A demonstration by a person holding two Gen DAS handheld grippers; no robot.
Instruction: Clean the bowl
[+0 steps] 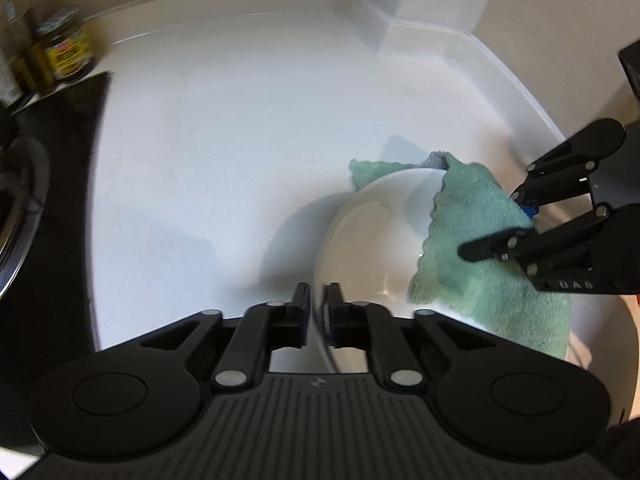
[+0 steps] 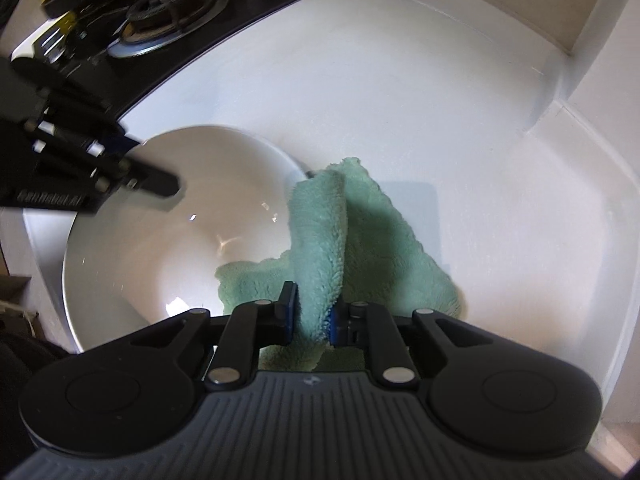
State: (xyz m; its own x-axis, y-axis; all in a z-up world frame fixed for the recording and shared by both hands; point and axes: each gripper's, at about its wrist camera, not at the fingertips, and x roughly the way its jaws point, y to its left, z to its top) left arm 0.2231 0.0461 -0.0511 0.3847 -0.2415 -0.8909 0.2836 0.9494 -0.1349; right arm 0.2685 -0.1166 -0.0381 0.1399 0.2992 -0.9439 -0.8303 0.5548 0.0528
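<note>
Down on the white countertop (image 1: 208, 152) sits the white bowl (image 2: 168, 216), low and right of centre in the left wrist view and filling the left half of the right wrist view; its inside is glossy, with small bright glints near the bottom. The left gripper (image 1: 317, 312) stands at the lower middle of its own frame, its jaws narrowed onto the bowl's near rim, one black finger inside the wall and one outside, blue pads pressed to it; the same gripper (image 2: 132, 164) enters the right wrist view from the left edge, on the rim at the bowl's upper left. The right gripper (image 2: 313, 312) clamps a thick fold of the green cloth (image 2: 320, 240) between its blue pads, jaws about half closed on it; the cloth rises as a fuzzy ridge above the fingertips, with one flap down inside the bowl and another draped over the rim onto the counter at the right. From the left wrist view that gripper (image 1: 516, 224) reaches in from the right edge, the cloth (image 1: 472, 232) hanging across the bowl's (image 1: 368, 240) right side. A black gas hob (image 2: 168, 12) with a ringed burner lies at the upper left of the right wrist view; blurred jars (image 1: 66, 46) stand at the upper left of the left wrist view.
</note>
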